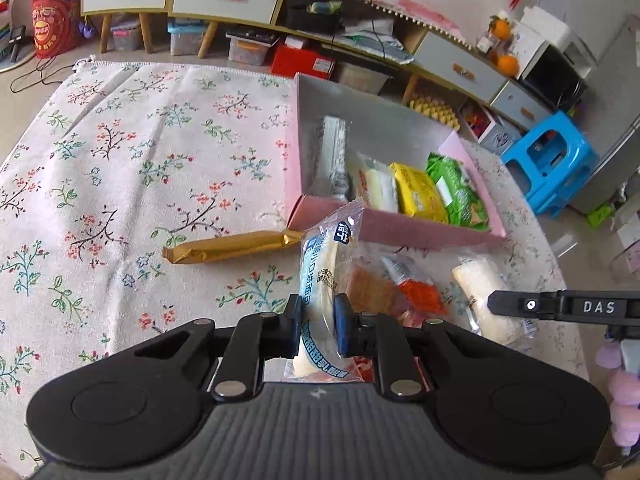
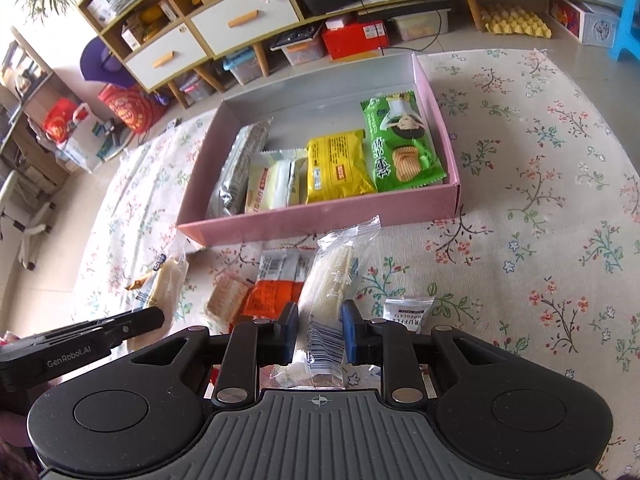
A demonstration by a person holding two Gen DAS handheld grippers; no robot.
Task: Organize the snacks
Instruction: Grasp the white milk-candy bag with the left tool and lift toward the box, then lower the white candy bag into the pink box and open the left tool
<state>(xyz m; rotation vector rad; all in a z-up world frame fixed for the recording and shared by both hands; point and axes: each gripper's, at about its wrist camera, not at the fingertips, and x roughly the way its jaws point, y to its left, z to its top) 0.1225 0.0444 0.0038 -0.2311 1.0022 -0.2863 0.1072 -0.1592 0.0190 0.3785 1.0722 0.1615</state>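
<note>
The left gripper [image 1: 318, 322] is clenched on a blue-and-clear bread packet [image 1: 324, 264], whose top reaches toward the near wall of the pink box [image 1: 400, 228]. The right gripper [image 2: 320, 330] grasps a clear bread packet [image 2: 336, 272], near the box's front. In the box lie 4 snacks, with the green packet [image 2: 400, 148] rightmost. A gold bar [image 1: 228, 246] lies left, seemingly untouched, on the floral cloth [image 1: 140, 160].

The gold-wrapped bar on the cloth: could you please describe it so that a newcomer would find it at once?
Start at the pink box on the floral tablecloth. Just off its near left corner lies the gold-wrapped bar, long and slim, flat on the cloth. It is the only metallic gold, unprinted wrapper; its neighbours are clear or brightly printed packets.
</note>
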